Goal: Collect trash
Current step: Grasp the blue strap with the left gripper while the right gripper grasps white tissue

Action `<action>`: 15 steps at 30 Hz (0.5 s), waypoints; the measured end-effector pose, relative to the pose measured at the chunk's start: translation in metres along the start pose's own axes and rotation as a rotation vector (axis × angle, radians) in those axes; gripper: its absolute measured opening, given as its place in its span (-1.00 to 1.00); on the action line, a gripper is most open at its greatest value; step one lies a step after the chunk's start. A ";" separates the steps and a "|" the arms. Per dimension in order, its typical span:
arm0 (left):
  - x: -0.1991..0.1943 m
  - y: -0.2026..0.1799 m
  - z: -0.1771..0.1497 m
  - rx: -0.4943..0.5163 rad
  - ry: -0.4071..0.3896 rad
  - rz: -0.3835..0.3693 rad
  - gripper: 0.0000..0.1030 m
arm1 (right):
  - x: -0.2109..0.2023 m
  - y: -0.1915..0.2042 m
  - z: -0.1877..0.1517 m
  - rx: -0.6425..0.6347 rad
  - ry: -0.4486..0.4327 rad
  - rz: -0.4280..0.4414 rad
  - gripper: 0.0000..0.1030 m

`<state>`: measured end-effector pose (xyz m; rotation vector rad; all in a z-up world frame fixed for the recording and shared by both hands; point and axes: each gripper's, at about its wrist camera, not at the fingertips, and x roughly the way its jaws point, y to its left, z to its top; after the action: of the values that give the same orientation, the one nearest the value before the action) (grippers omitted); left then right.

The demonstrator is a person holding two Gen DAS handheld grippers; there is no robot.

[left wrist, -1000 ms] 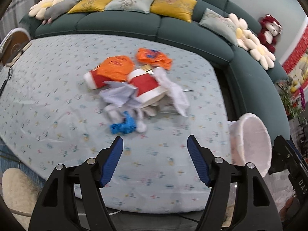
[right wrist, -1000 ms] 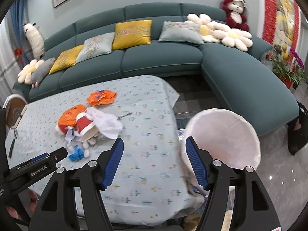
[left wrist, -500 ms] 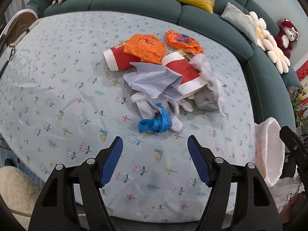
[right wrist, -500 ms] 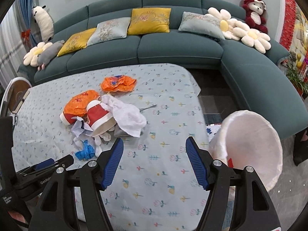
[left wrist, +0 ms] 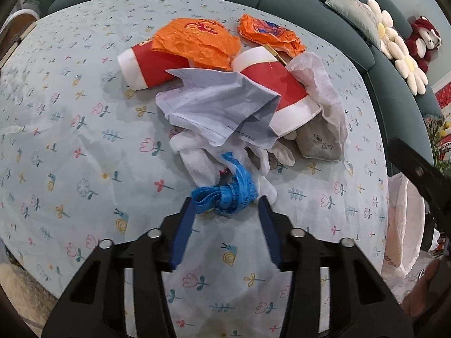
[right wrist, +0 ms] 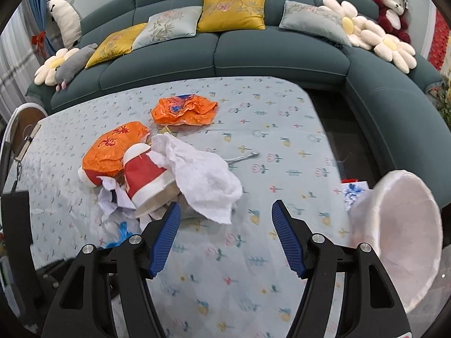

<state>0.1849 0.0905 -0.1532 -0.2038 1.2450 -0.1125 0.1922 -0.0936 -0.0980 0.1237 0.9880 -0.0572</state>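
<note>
Your left gripper (left wrist: 227,209) sits low over the pale blue flower-print tablecloth (left wrist: 70,129), its blue-padded jaws apart, with the crumpled bright blue plastic strip (left wrist: 225,191) lying right at the fingertips, between them but not yet pinched. That strip rests against a bundle of white cloth gloves (left wrist: 203,160) at the near edge of the trash pile. Working across the pile from left to right in your left wrist view: a red paper cup with a white rim (left wrist: 146,66) lies on its side, a crinkled orange plastic wrapper (left wrist: 194,40) draped over it; a creased sheet of white paper (left wrist: 217,107) spreads in front; a second red-and-white paper cup (left wrist: 279,95) lies tipped beside it; another crumpled orange wrapper (left wrist: 267,33) sits behind; a thin white tissue (left wrist: 321,90) hangs over the second cup's far side, and a small grey pouch (left wrist: 318,143) rests below it. At the far right edge, just off the table, stands the white-lined trash bin (left wrist: 406,225).

Your right gripper (right wrist: 224,228) hovers above the tablecloth with its jaws wide apart and nothing between them. The pile lies to its left, the white tissue (right wrist: 203,174) nearest its left finger, and the bin (right wrist: 400,236) stands to its right beside the table.
</note>
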 end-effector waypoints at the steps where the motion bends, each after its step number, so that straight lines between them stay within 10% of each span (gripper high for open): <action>1: 0.001 0.000 0.000 0.001 0.002 -0.003 -0.35 | 0.006 0.002 0.002 0.001 0.007 0.003 0.25; 10: 0.003 0.004 0.000 -0.007 0.016 -0.015 -0.93 | 0.042 0.021 0.009 -0.041 0.049 0.011 0.17; 15: -0.006 0.006 -0.002 -0.017 0.005 -0.026 -1.00 | 0.051 0.021 0.010 -0.049 0.084 0.022 -0.79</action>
<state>0.1813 0.0969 -0.1493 -0.2350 1.2489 -0.1250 0.2309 -0.0733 -0.1333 0.0924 1.0706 -0.0079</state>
